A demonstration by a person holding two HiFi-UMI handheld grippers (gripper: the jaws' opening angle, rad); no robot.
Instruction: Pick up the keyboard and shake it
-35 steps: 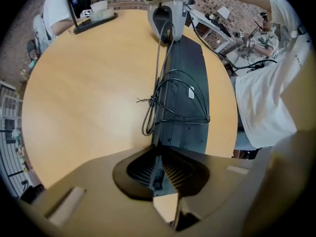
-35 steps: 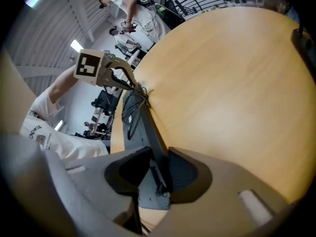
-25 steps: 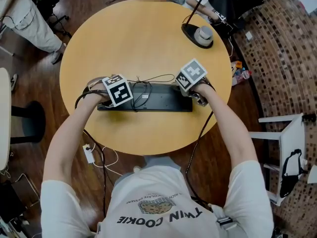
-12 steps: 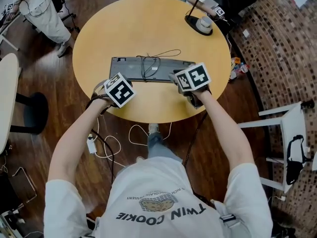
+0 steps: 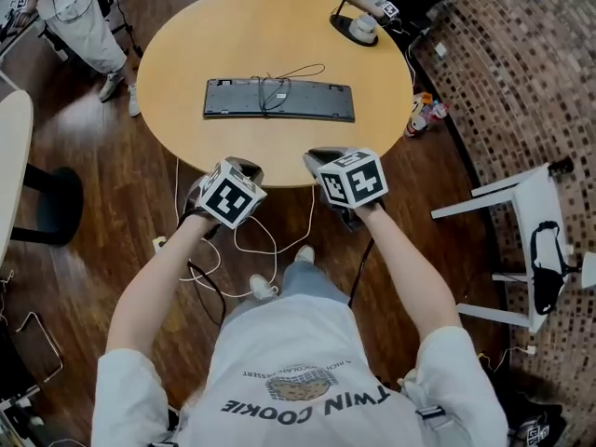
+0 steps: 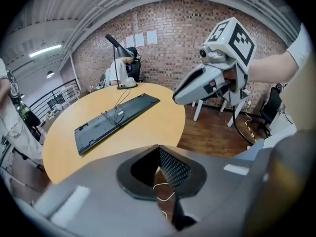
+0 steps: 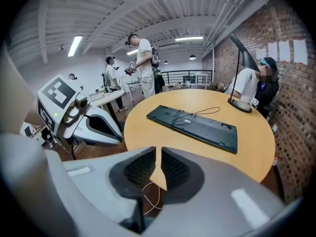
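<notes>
The black keyboard (image 5: 279,99) lies underside up on the round wooden table (image 5: 186,54), with its cable coiled on top; it also shows in the left gripper view (image 6: 116,116) and the right gripper view (image 7: 192,123). Both grippers hang over the floor just off the table's near edge, well apart from the keyboard. My left gripper (image 5: 242,168) is shut and empty, its jaws meeting (image 6: 159,149). The jaws of my right gripper (image 5: 321,160) have just been closing; only a thin slit is left (image 7: 159,154), with nothing in it.
A black desk lamp (image 5: 358,26) stands at the table's far right. White cables (image 5: 251,240) lie on the wooden floor below the grippers. A white chair (image 5: 531,240) stands at the right, a person (image 5: 65,17) at the far left, and a white table edge (image 5: 9,156) beside them.
Both grippers have let go of the keyboard's ends and drawn back off the table toward me. The keyboard stays on the table. The right jaws have narrowed.
</notes>
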